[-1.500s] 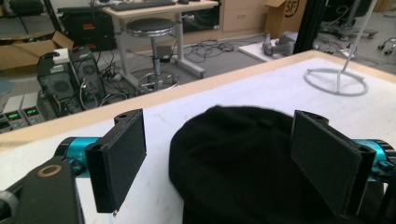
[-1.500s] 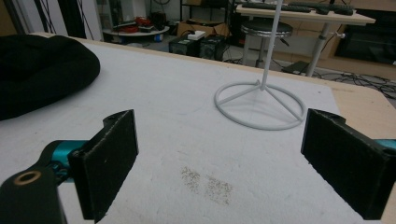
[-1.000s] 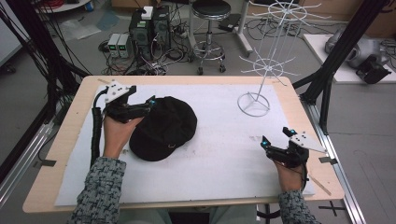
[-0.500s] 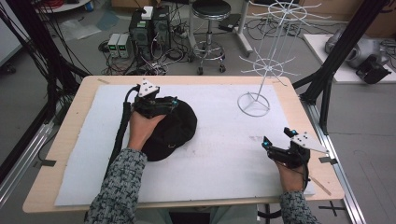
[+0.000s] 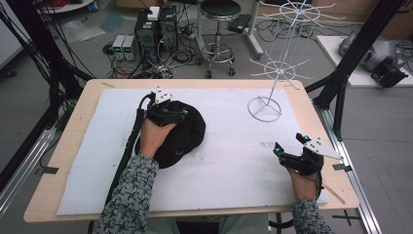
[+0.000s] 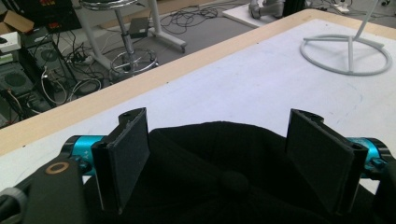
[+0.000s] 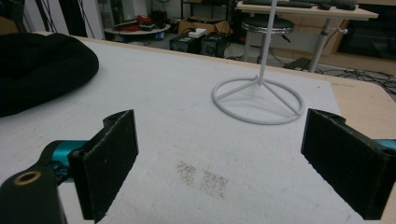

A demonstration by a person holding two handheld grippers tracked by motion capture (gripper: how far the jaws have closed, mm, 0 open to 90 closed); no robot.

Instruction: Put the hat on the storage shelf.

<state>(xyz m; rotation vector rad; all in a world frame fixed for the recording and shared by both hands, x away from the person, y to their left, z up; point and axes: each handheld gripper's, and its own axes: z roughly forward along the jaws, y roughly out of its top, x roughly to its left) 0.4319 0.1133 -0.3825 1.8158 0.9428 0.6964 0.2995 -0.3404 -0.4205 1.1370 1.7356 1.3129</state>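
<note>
A black cap [image 5: 187, 141] lies on the white mat [image 5: 234, 168], left of centre. My left gripper [image 5: 186, 114] hovers over the cap's far part, open, its jaws wide on either side of the crown. In the left gripper view the cap [image 6: 224, 163] with its top button sits between and below the pads of that gripper [image 6: 218, 119]; I cannot tell whether they touch the fabric. My right gripper [image 5: 287, 144] rests open near the table's right front, with nothing between its jaws [image 7: 220, 119]. The cap [image 7: 37, 70] shows far left in the right gripper view.
A white wire display stand [image 5: 280, 71] stands at the back right of the mat, and its ring base [image 7: 258, 84] lies ahead of my right gripper, also seen as a ring base [image 6: 350, 52]. The wooden table edge [image 5: 58, 161] frames the mat. A stool [image 5: 217, 9] and computers [image 5: 156, 29] stand beyond.
My left gripper has moved right, from the cap's left edge to above its crown. The right gripper has stayed put.
</note>
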